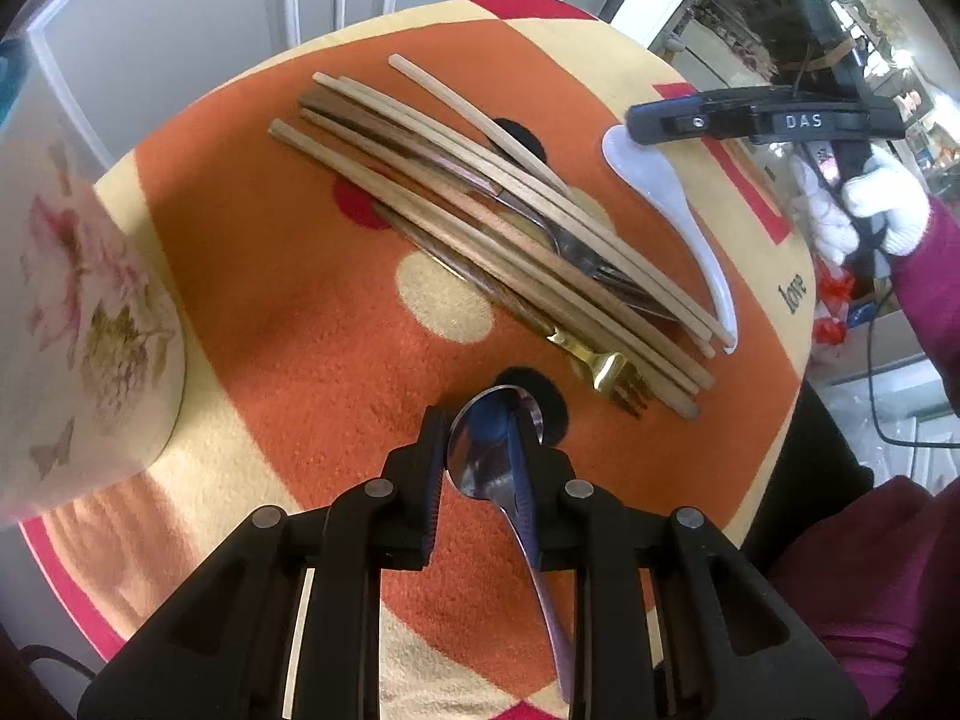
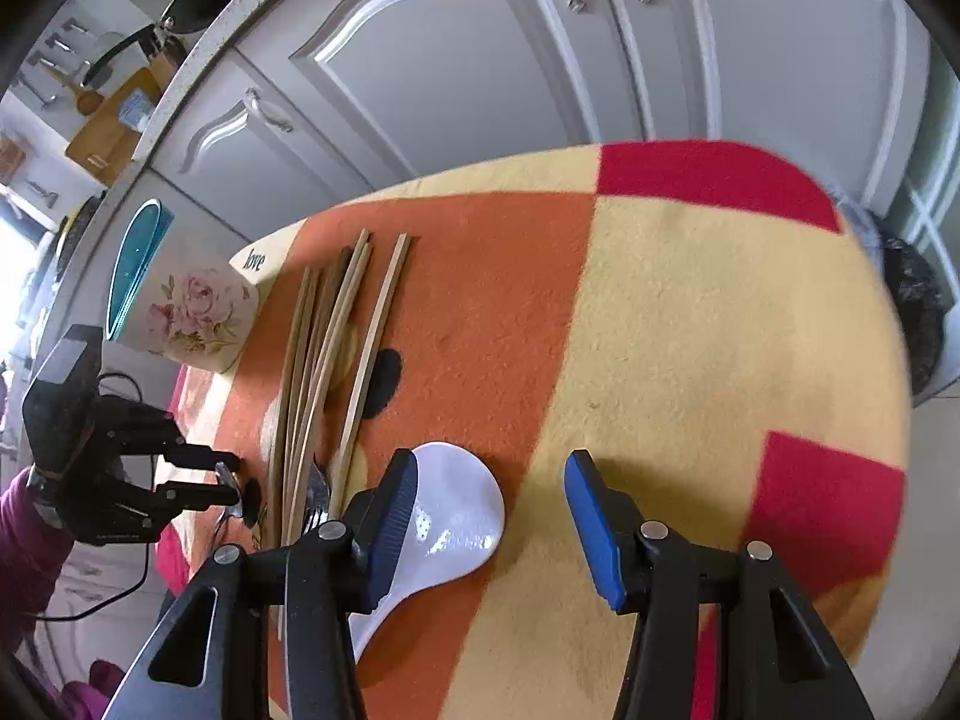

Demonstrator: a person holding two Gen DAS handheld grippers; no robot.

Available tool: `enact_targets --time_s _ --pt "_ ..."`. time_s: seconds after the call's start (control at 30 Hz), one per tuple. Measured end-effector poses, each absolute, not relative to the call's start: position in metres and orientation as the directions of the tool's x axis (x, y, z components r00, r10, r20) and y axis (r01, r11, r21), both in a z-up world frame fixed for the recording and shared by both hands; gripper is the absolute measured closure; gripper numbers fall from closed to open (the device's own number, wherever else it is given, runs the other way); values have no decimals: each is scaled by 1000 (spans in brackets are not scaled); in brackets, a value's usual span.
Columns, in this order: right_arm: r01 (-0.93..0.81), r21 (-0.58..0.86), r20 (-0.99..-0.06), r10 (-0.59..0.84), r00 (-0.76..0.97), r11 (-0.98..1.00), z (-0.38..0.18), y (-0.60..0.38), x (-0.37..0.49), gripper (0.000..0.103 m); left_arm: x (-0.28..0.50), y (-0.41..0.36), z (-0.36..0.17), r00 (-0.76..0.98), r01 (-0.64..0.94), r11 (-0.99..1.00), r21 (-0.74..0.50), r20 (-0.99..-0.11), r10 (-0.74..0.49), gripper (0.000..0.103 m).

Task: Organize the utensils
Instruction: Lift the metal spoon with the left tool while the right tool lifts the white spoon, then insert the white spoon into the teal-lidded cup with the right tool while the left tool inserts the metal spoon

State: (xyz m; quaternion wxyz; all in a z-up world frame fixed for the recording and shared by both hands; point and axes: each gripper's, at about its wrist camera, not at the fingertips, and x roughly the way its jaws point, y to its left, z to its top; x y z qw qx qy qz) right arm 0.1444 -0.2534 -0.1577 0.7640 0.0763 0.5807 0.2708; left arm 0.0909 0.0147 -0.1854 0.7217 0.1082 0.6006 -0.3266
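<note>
Patterned cloth: left tongs clamp metal spoon; chopsticks beside.

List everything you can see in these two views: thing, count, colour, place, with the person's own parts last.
metal spoon: one, silver, between the left jaws
chopsticks: a loose bundle, count unclear, light and dark wood, mid-cloth
fork: one, gold, under the chopsticks
ceramic spoon: one, white, beside the bundle
floral container: one, cream with teal inside, cloth edge
cloth: one, orange, yellow, red
left hand-held gripper: black
right hand-held gripper: black, blue pads, open
gloved hand: white
</note>
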Motion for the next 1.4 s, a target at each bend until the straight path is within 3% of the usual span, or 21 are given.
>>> enact_targets --time_s 0.07,0.27,0.37,0.5,0.57,0.77,1.07,1.4 --pt "-359 456 -826 537 169 814 -161 -247 146 65 95 14 -185 43 606 756 -246 -939 -340 83" --pt "-420 471 -826 555 99 776 -164 -241 139 79 94 5 -185 22 665 714 -222 -949 -315 79" --pt "-419 472 -826 555 98 776 -166 -242 132 92 95 3 -186 24 664 714 -222 -948 -316 79" --pt "-396 474 -820 558 128 786 -162 -243 124 95 91 4 -184 49 636 737 -230 -940 -336 98" --pt "-397 457 -825 546 145 796 -157 -243 119 95 86 7 -181 76 621 750 -227 -936 -345 100" --pt "-388 447 -810 549 205 806 -130 -250 105 99 73 34 -160 210 501 833 -237 -900 -382 101" --pt "-419 459 -734 600 318 784 -72 -238 99 99 55 90 -88 476 300 905 -300 -775 -415 101" --pt "-498 469 -676 660 329 729 -29 -187 105 99 51 164 -11 696 138 957 -257 -662 -278 101"
